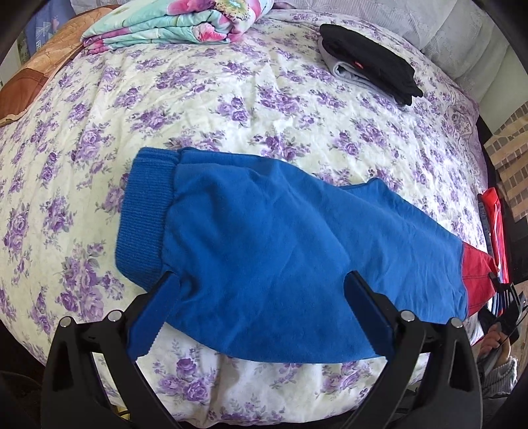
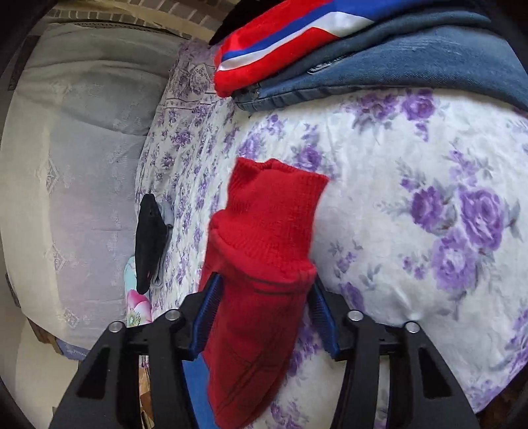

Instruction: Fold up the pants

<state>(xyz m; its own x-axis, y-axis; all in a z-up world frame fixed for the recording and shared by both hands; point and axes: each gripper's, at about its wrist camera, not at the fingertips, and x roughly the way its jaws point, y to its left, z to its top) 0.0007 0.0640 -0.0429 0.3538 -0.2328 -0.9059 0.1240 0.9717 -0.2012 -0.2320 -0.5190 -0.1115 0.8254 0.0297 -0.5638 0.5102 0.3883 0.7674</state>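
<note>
Pants (image 1: pixel 264 237) lie flat across the bed (image 1: pixel 231 99) — blue body, ribbed waistband toward my left, red cuff (image 2: pixel 264 224) at the far right end. My left tool (image 1: pixel 260 283) stands with fingers wide apart over the near edge of the blue cloth, gripping nothing. My right tool (image 2: pixel 264 290) has the red knit cuff between its fingers — pads seem to press its sides, cloth bunched there. Folded black garment (image 1: pixel 373 66) and floral quilt (image 1: pixel 171 23) lie farther up the bed; jeans (image 2: pixel 396 66) beside the cuff end.
</note>
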